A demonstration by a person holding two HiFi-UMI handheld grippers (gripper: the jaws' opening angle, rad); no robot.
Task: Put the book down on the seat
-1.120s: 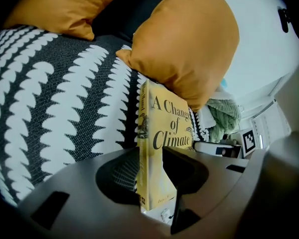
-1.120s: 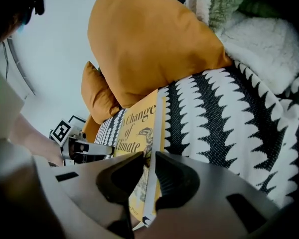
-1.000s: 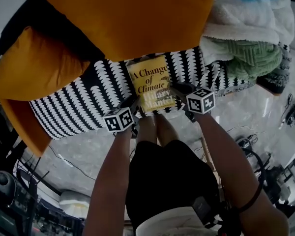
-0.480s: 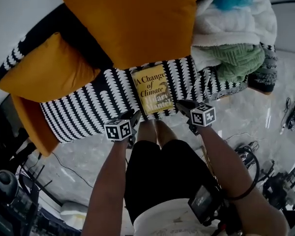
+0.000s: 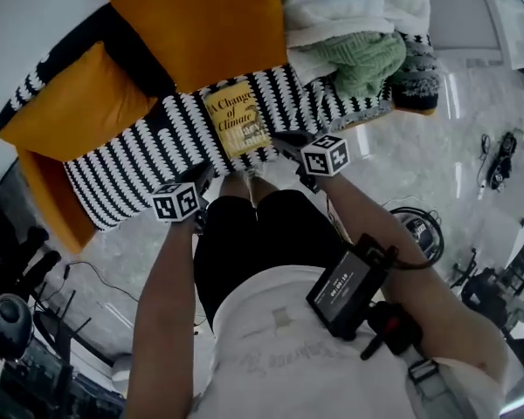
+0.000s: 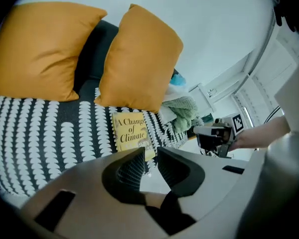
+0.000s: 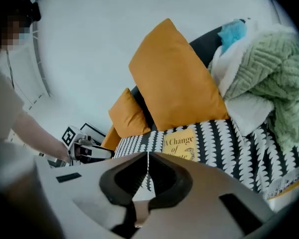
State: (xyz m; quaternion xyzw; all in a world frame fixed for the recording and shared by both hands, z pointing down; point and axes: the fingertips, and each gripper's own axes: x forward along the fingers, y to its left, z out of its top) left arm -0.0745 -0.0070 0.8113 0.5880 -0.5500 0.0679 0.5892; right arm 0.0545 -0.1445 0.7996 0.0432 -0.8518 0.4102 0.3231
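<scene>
— Two grippers hang clear of the seat point(image 5: 131, 168), and the book point(image 5: 236, 119) lies flat on its black-and-white cushion, near the front edge, cover up!
— Long axis?
— Front to back. The title's top points at the orange pillow point(image 5: 201, 24), its foot at the person.
— Fingers?
— On the left gripper point(image 6: 150, 152) they've just been closing: narrow gap, nothing in it. On the right gripper point(image 7: 148, 156) they're pressed together, empty.

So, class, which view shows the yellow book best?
The head view: the book shows its whole cover. In the left gripper view the jaws hide its lower edge; the right gripper view shows only its top.
</scene>
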